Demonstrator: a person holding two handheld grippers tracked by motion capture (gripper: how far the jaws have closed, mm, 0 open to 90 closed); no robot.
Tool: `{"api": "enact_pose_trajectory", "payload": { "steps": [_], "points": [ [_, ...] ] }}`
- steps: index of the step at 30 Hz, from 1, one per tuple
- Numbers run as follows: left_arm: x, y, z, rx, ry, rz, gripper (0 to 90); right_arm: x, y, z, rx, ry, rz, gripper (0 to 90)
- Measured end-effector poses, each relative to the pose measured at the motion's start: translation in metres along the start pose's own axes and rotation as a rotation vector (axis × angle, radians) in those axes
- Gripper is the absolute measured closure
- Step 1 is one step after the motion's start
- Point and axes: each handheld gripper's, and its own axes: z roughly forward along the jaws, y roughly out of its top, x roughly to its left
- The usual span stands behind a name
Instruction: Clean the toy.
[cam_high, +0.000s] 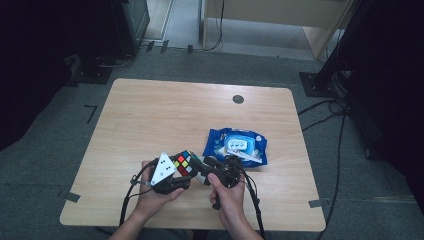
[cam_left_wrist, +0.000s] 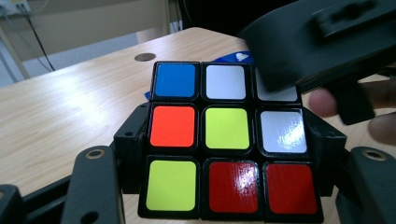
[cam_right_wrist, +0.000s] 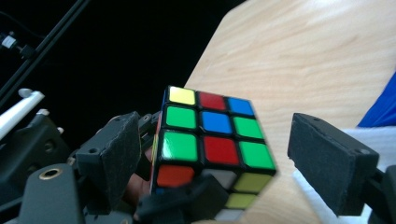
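A scrambled colour cube (cam_high: 182, 163) is held just above the wooden table (cam_high: 150, 115), near its front edge. My left gripper (cam_high: 176, 174), with the grey three-cornered plate on top, is shut on it. In the left gripper view both jaws press the sides of the cube (cam_left_wrist: 226, 135). My right gripper (cam_high: 199, 171) comes in from the right, and one of its jaws overlaps the cube's top right corner. In the right gripper view the cube (cam_right_wrist: 212, 135) sits between wide-open black pads (cam_right_wrist: 331, 168). The right pad stands clear of it and the left pad is close beside it.
A blue pack of wet wipes (cam_high: 235, 146) lies flat just behind and to the right of the hands. A round dark grommet (cam_high: 238, 99) sits near the table's far edge. Cables trail from both grippers over the front edge.
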Motion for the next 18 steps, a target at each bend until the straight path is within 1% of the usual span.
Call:
{"api": "enact_pose_trajectory", "payload": {
  "steps": [2,4,5,6,7,8,10,11,12,13,15,16,17,18],
  "points": [
    [-0.003,0.000,0.000,-0.004,-0.005,0.013,33.9,0.000,-0.002,0.002,0.011,-0.001,0.004,19.4],
    [-0.004,0.000,0.001,-0.009,-0.008,0.020,33.9,0.000,-0.003,0.004,0.015,-0.017,0.009,24.2],
    [-0.004,0.000,0.001,-0.007,-0.009,0.019,33.9,-0.001,-0.004,0.005,0.020,-0.014,0.022,28.7],
    [-0.003,0.000,0.001,-0.004,-0.015,0.012,33.8,-0.002,-0.005,0.005,0.018,0.004,0.032,29.7],
    [-0.002,0.000,0.001,-0.004,-0.018,0.003,33.8,-0.002,-0.005,0.004,0.011,0.001,0.027,31.7],
    [-0.001,-0.001,0.001,0.007,-0.027,0.002,33.7,-0.001,-0.005,0.003,0.003,-0.007,0.007,34.6],
    [-0.001,0.000,0.002,0.024,-0.030,0.001,33.9,0.003,-0.004,0.002,0.000,-0.057,-0.112,34.6],
    [-0.001,0.000,0.003,0.035,-0.026,0.004,33.9,0.005,-0.004,0.002,0.000,-0.073,-0.152,34.6],
    [-0.001,0.000,0.005,0.048,-0.023,0.003,34.0,0.007,-0.005,0.002,-0.004,-0.100,-0.241,34.6],
    [-0.001,0.000,0.005,0.061,-0.022,0.006,34.0,0.011,-0.005,0.003,0.004,-0.135,-0.330,34.6],
    [-0.001,-0.001,0.008,0.079,-0.022,-0.002,33.8,0.017,-0.005,0.005,0.031,-0.189,-0.478,34.6],
    [-0.001,-0.002,0.008,0.086,-0.023,-0.006,33.8,0.020,-0.005,0.007,0.048,-0.207,-0.524,34.5],
    [0.000,-0.001,0.008,0.088,-0.024,-0.007,34.0,0.021,-0.004,0.008,0.064,-0.213,-0.542,34.3],
    [0.000,-0.001,0.008,0.092,-0.025,-0.004,34.1,0.020,-0.002,0.007,0.069,-0.199,-0.528,34.0]
  ]
}}
